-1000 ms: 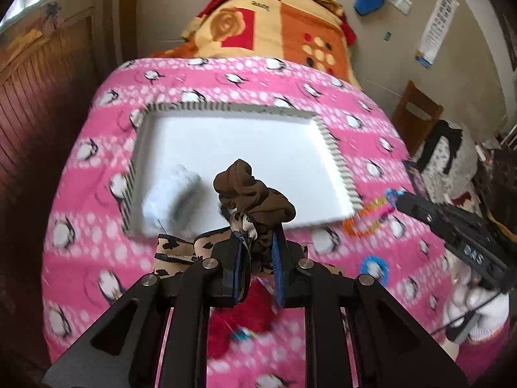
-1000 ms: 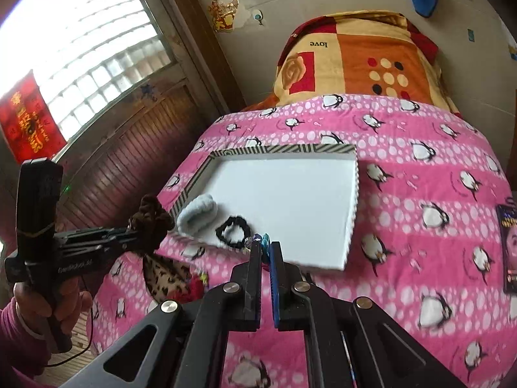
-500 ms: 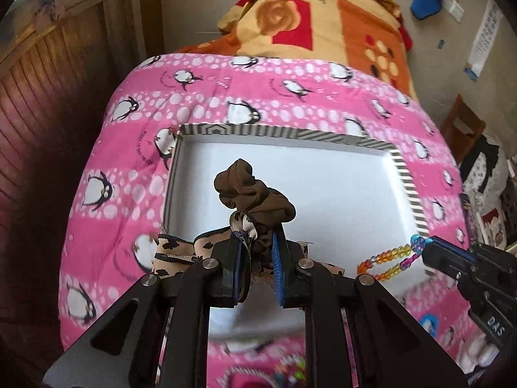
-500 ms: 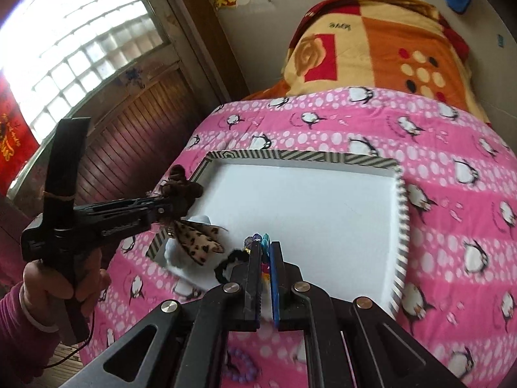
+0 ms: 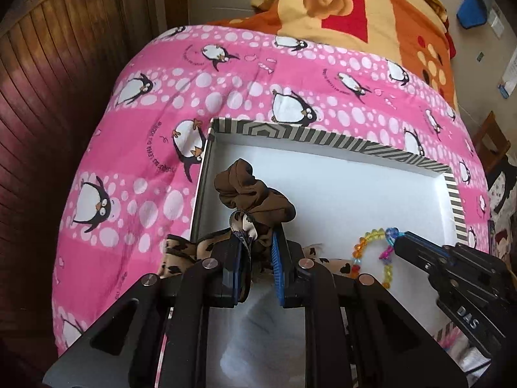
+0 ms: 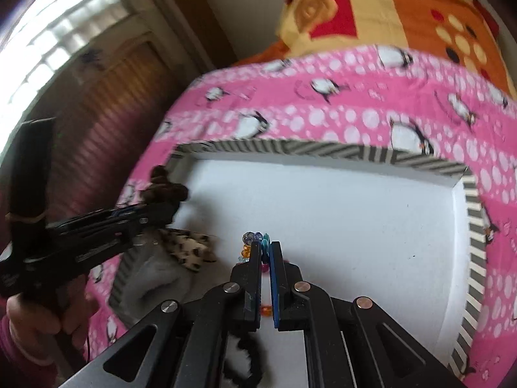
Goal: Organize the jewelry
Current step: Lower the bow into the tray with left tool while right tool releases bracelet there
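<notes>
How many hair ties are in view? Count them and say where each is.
3. Brown scrunchie with leopard ribbon in the left gripper over the white tray; black one and a pale fluffy one lying in the tray. Others may be hidden.

Your tray [image 5: 332, 144] sits on the blanket [image 5: 145, 148], scrunchie [image 5: 252, 190] over its left edge, bracelet [image 5: 371, 245] further right.

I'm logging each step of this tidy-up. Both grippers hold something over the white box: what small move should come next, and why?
Probably lower and open the left gripper: its brown scrunchie already hangs over the white box, near the left wall. The right gripper grips the bead bracelet beside it.
</notes>
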Motion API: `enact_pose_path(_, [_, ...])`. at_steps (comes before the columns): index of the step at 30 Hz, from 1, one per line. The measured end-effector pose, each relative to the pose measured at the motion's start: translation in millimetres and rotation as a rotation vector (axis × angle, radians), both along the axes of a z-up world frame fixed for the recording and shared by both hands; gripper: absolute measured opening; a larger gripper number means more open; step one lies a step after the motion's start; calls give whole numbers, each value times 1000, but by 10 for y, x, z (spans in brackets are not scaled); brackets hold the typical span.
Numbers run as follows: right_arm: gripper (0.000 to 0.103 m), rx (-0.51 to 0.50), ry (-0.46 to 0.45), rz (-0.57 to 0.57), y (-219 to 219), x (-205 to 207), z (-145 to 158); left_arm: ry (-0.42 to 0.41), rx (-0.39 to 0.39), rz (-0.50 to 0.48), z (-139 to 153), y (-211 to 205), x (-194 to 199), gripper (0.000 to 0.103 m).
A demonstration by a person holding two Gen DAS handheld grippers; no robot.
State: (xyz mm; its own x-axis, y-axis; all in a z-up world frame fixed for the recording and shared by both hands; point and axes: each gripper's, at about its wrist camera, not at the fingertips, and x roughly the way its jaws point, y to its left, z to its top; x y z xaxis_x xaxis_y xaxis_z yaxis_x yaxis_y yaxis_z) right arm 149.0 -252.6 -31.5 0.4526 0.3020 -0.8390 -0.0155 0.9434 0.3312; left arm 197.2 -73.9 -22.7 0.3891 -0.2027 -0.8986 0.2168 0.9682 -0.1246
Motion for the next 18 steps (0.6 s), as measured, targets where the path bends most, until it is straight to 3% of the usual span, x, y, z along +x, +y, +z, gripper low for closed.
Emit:
enact_pose_path(5, [8, -1, 7, -19, -23, 28, -66, 8, 1, 23, -47, 9, 2, 18])
enact_pose_path(9, [34, 6, -2, -21, -51, -64, -18, 19, -9, 38, -41, 22, -35, 34])
enact_pose_path(13, [34, 1, -16, -30, -94, -268, 96, 5, -13, 39, 55, 27, -156, 47])
enact_pose_path(18, [34, -24, -67, -34, -107, -681, 355, -53, -17, 40, 301, 46, -430, 55])
